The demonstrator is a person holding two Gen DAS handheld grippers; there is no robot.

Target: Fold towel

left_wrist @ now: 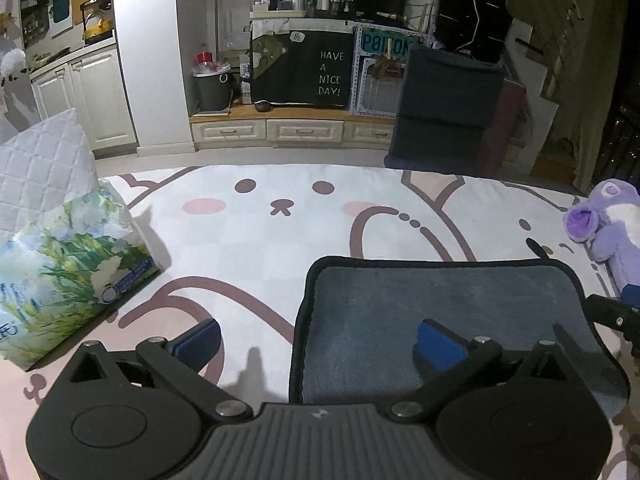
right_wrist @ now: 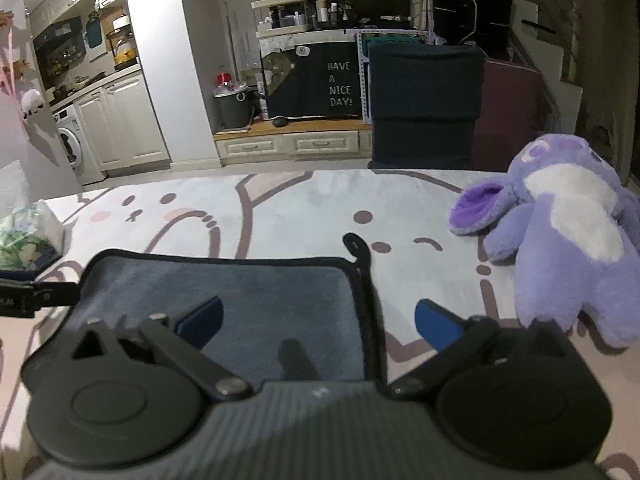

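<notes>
Both hand-held grippers, left point(left_wrist: 319, 342) and right point(right_wrist: 319, 324), are hovering wide open and empty, straddling opposite side edges of the grey black-trimmed towel point(left_wrist: 440, 304) lying flat on the cartoon-print bed cover point(left_wrist: 248, 240), so a shallow pinch risks snagging that cover too.

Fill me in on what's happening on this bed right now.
A person holds a hand-held gripper in each hand over a grey towel lying flat on a cartoon-print blanket. The left hand-held gripper is open, straddling the towel's left edge; the right hand-held gripper is open, straddling its right edge. Neither grips the towel. A tissue pack sits to the left, a purple plush toy to the right.
</notes>
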